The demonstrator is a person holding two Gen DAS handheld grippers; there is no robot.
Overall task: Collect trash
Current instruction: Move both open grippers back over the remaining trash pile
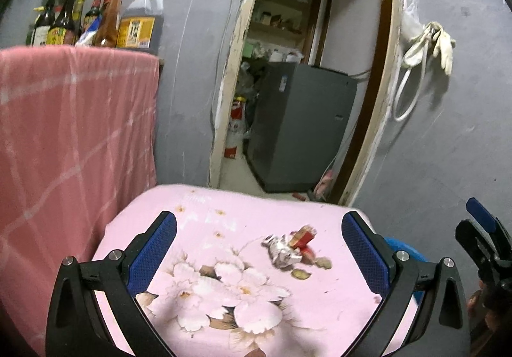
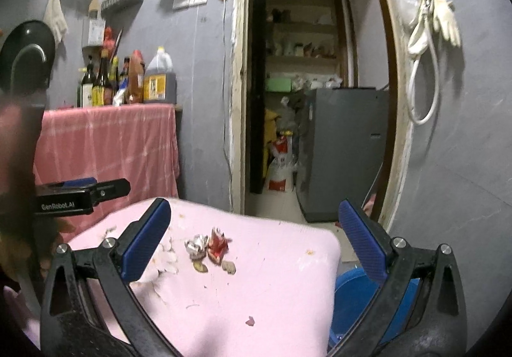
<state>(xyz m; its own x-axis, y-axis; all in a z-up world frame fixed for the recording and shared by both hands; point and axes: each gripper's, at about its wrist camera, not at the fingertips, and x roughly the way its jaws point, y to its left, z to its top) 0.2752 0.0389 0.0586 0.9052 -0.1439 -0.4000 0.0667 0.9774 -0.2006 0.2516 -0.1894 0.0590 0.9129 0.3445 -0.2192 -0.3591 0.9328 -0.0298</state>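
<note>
our left gripper and right gripper gape wide, empty. on the pink cloth, crumpled foil touches a red wrapper near its far edge. we judge a clumsy sweep could knock both off.

The blue basin is mostly hidden behind the pink-covered desk and the right claw's arm. Bottle labels are too blurred to read. The right claw is cut off by the frame edge.
</note>
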